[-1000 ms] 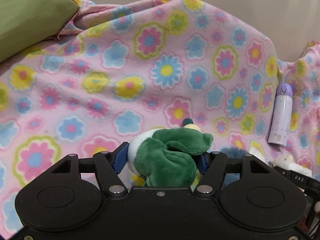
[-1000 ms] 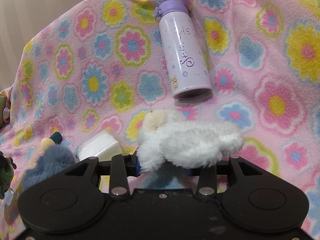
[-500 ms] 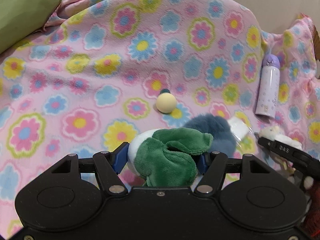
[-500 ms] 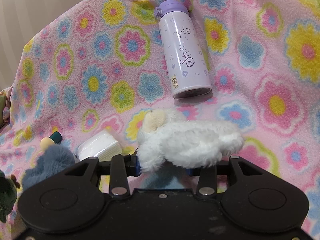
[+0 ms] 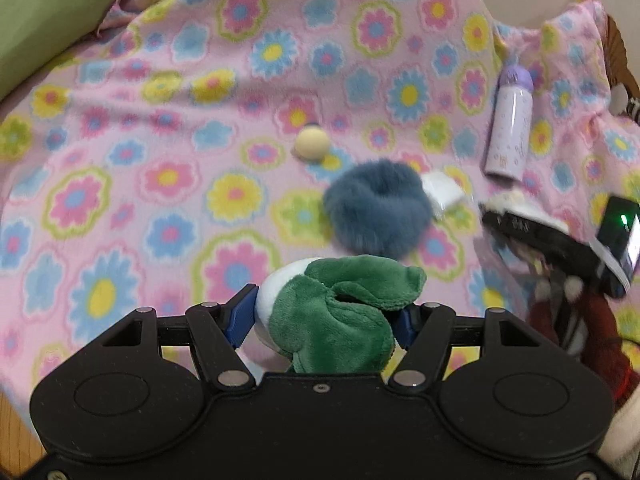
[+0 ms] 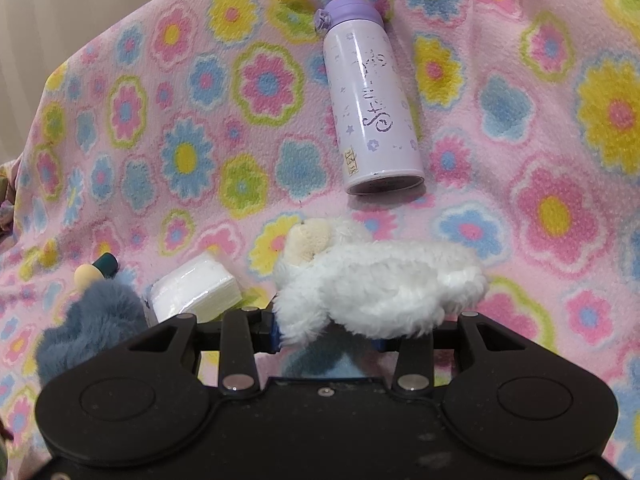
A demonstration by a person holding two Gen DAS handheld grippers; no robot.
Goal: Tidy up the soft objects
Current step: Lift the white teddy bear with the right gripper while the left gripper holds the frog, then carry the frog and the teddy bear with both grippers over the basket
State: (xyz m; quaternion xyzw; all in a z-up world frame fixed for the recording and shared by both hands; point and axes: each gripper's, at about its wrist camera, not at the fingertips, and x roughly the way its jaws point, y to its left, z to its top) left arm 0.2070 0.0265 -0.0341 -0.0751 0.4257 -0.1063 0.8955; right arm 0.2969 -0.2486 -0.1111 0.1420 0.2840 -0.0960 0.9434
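Flowered pink blanket (image 5: 168, 128), lilac bottle (image 6: 372, 96), blue fluffy toy (image 5: 376, 208), tissue pack (image 6: 196, 288)

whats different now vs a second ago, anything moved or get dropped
Only the left claw moved: it swung across the flowered pink blanket, carrying the green and white plush toy, bringing the blue fluffy ring into view. Nothing was dropped. The right claw stayed put, shut on the white fluffy plush.
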